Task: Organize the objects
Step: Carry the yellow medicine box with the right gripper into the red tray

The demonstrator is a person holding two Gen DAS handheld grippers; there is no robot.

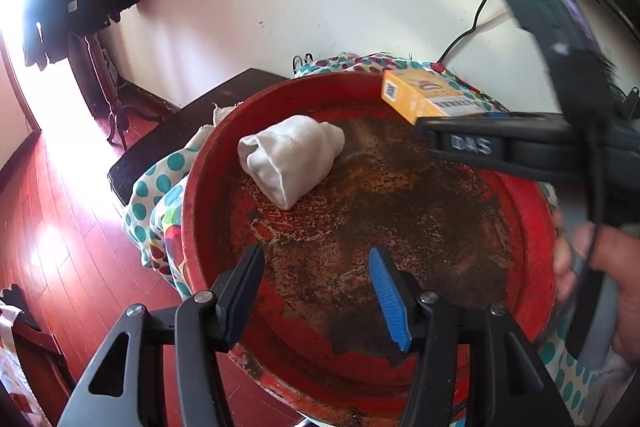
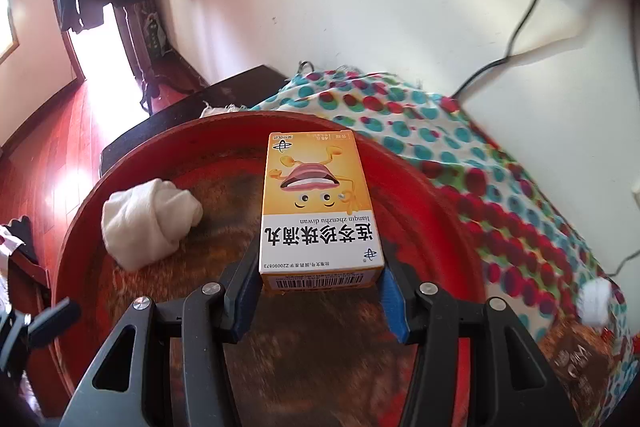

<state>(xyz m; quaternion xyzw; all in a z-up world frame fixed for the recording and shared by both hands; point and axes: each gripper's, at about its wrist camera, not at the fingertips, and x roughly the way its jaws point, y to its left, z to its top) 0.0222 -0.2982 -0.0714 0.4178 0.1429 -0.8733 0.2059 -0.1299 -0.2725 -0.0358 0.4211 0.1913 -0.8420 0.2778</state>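
Observation:
A round red tray [image 1: 188, 219] with a worn, rusty floor rests on a polka-dot cloth. Inside it, towards the far left, lies a rolled white sock [image 1: 288, 155]. My left gripper [image 1: 314, 259] hovers over the tray's near part, open, with nothing between its fingers. My right gripper [image 2: 320, 267] is shut on a yellow medicine box [image 2: 316, 195], pads pressing on its two long sides. It holds the box above the tray [image 2: 420, 187], to the right of the sock [image 2: 148, 223]. In the left wrist view the box [image 1: 420, 95] hangs over the tray's far right rim.
The polka-dot cloth [image 2: 460, 155] covers a surface against a white wall with a black cable [image 2: 520, 27]. A white round thing [image 2: 596, 301] and a brown packet [image 2: 576, 367] lie on it at right. A dark low table [image 2: 180, 107] stands behind the tray; red wood floor [image 1: 60, 207] lies left.

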